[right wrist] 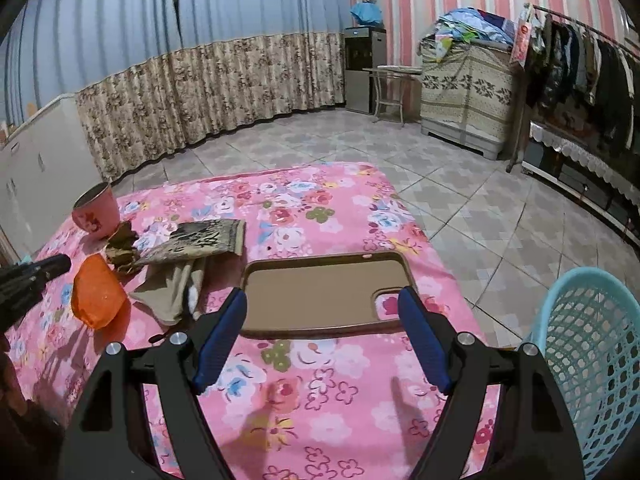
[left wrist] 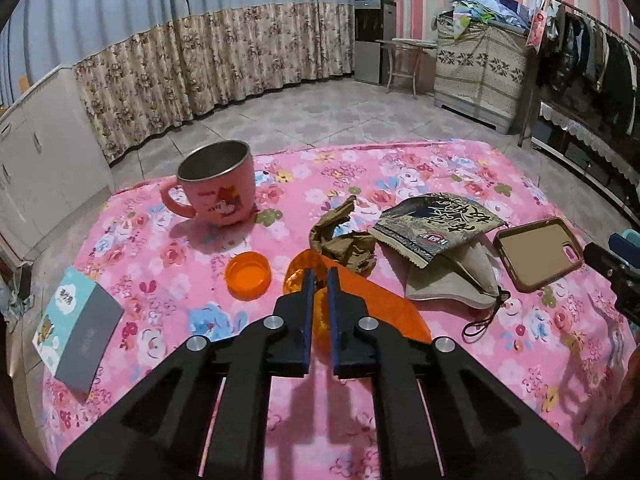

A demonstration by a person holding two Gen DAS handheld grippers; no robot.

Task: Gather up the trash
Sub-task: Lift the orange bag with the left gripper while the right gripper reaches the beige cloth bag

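Observation:
My left gripper (left wrist: 320, 274) is shut on an orange plastic wrapper (left wrist: 384, 308) and holds it just above the pink floral tablecloth (left wrist: 160, 264). The wrapper also shows in the right wrist view (right wrist: 98, 296). A crumpled brown paper (left wrist: 344, 240) and a printed snack packet (left wrist: 436, 220) lie beyond it. An orange lid (left wrist: 248, 275) lies to its left. My right gripper (right wrist: 322, 300) is open and empty, just in front of a brown phone case (right wrist: 324, 292). A blue mesh basket (right wrist: 592, 360) stands at the table's right edge.
A pink Minnie mug (left wrist: 218, 184) stands at the far left of the table. A small card box (left wrist: 76, 320) lies at the left edge. A beige cloth pouch (left wrist: 452, 280) lies under the snack packet. Tiled floor and curtains lie beyond.

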